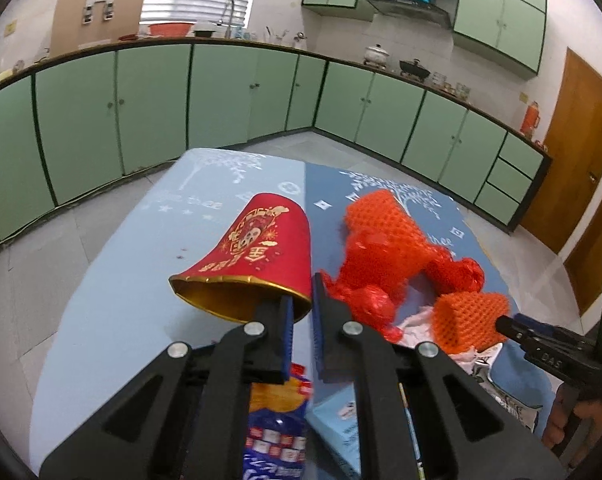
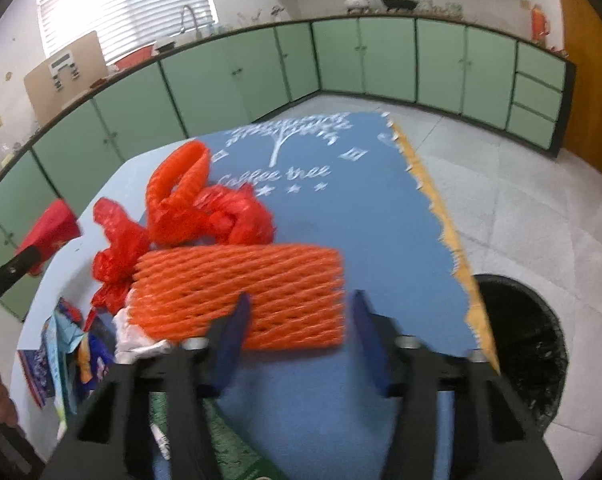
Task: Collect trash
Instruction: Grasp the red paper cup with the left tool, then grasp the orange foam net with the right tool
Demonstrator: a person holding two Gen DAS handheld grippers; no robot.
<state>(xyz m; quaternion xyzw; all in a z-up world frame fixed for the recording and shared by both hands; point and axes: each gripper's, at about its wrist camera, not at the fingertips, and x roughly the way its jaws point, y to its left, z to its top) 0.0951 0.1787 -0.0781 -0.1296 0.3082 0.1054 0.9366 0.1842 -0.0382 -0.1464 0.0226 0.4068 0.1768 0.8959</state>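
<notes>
The left gripper (image 1: 301, 308) is pinching the red paper cup (image 1: 257, 256) by its rim above the tabletop (image 1: 113, 308), while the right gripper (image 2: 297, 332) is straddling, unclamped, the orange foam net (image 2: 257, 292), readying both for the bin (image 2: 529, 344).

- My left gripper (image 1: 301, 304) is clamped on the rim of the red paper cup (image 1: 257, 248), which fills the way ahead on that side.
- Left of the cup, the pale blue tablecloth (image 1: 121, 280) lies bare out to its edge.
- Right of it, orange foam nets (image 2: 241, 292) and a crumpled red plastic bag (image 2: 237, 212) pile up (touching one another).
- Beyond the net at my right gripper (image 2: 297, 320), bare darker cloth; the blur hides the gap.
- Black bin (image 2: 517, 344) stands below the table's right edge.
</notes>
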